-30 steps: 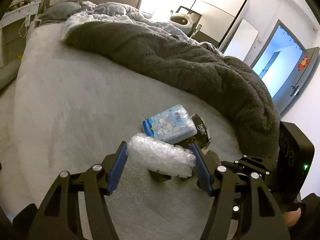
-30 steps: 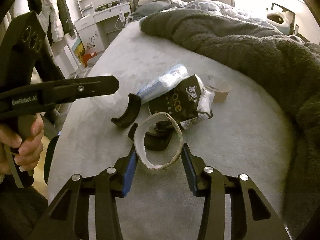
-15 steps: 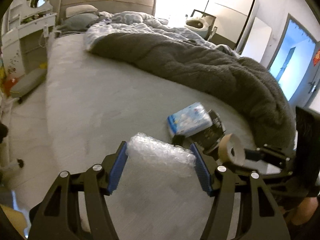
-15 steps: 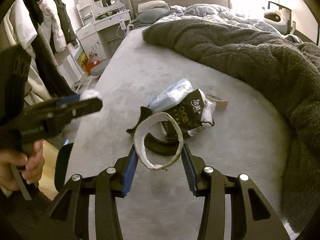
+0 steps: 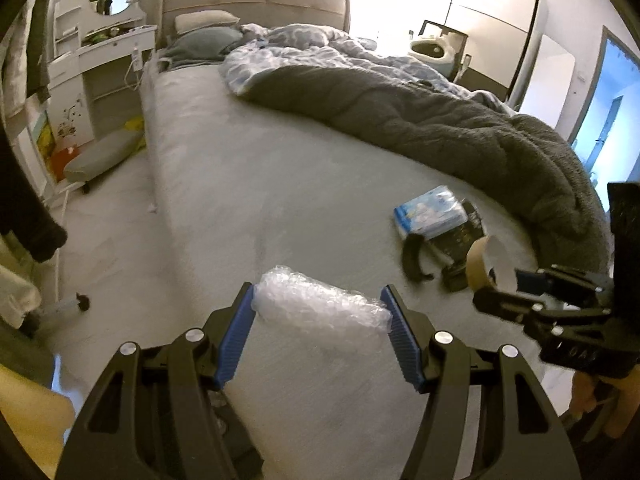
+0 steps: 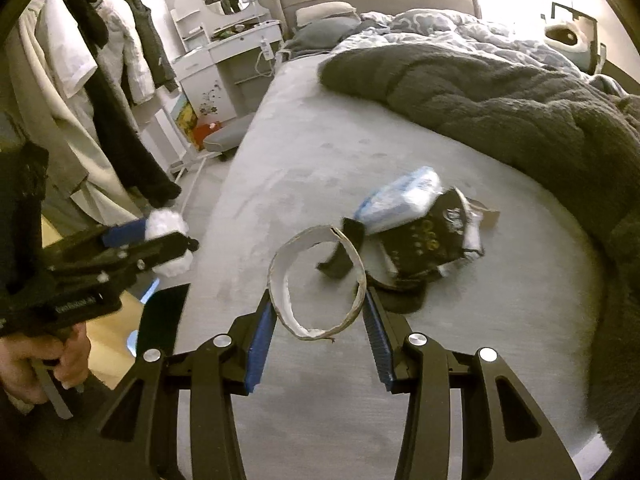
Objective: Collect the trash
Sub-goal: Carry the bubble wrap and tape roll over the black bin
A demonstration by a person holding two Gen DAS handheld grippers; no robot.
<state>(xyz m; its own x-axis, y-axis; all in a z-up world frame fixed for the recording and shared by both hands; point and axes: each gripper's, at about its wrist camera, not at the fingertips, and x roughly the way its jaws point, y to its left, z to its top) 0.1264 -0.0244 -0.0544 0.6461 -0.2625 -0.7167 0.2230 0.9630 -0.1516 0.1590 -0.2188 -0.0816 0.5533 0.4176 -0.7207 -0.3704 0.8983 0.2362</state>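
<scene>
Now, the left gripper (image 5: 320, 312) has its blue fingers (image 5: 234, 336) pinching one soft, feather-light wad of bubble wrap (image 5: 324, 308), held across its width above the bed (image 5: 248, 192). The right gripper (image 6: 318, 320) clamps one flimsy, crushable cardboard tape ring (image 6: 316, 280). Left lying on the bed: one blue tissue pack (image 6: 400, 198), one black wrapper (image 6: 428, 240).

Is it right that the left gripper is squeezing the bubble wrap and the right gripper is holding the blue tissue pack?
Not quite. The left gripper does squeeze the bubble wrap, but the right gripper holds a cardboard tape ring. The right wrist view shows the blue tissue pack lying on the bed.
</scene>
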